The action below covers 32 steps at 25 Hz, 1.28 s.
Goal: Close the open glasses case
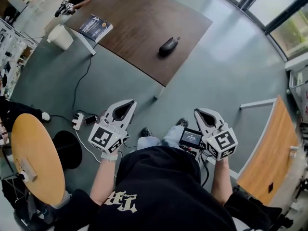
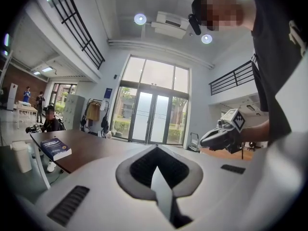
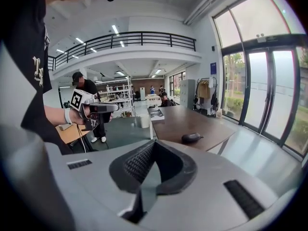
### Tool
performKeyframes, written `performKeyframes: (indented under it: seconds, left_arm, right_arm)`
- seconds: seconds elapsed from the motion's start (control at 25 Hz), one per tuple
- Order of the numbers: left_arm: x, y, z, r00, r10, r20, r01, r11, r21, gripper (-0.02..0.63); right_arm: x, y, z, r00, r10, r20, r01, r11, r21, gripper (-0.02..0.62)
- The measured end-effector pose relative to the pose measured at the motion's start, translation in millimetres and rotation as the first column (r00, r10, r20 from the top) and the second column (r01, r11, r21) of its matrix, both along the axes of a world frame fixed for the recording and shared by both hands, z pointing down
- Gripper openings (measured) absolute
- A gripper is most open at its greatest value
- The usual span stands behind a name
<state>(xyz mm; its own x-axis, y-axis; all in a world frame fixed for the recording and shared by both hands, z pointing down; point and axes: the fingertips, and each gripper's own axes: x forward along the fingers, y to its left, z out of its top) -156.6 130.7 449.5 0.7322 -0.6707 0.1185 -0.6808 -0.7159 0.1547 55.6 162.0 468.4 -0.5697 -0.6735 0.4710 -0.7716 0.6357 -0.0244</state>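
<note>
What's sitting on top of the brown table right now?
A dark glasses case and a blue book lie apart on the brown table. The case is too small to tell whether it is open, and whatever is inside it is hidden.

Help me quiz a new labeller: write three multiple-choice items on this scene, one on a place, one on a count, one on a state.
1. Where does the glasses case lie? A on the floor; B on the round table; C on the brown table.
2. How many books lie on that table? A none; B one; C three.
3. How are the left claw and right claw? A shut, empty; B shut on the case; C wide open.

Answers: 1 C, the case sits on the brown top. 2 B, a single book lies near its corner. 3 A, each claw's tips meet with nothing between.
</note>
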Motion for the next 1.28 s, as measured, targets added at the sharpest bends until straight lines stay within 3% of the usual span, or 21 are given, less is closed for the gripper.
performKeyframes:
  seconds: [0.36,0.8,1.28]
  left_arm:
    - [57.8,21.7,-19.5,1.0,-0.008,0.009,0.008,0.999,0.034,0.006]
    - [159.1,59.4,-36.7,1.0,-0.02,0.005,0.02,0.999,0.048,0.006]
    - [225.6,116.8,-31.8,0.997,-0.072,0.014,0.072,0.997,0.011,0.006]
  right_arm:
    - [47.5,29.6,-9.0,0.999,-0.023,0.025,0.022,0.999,0.026,-0.015]
    - [124.6,59.8,-23.1,0.996,-0.078,0.046,0.075,0.995,0.062,-0.015]
    - [176.1,101.7,-25.2,0.988,-0.134,0.08,0.126,0.988,0.092,-0.015]
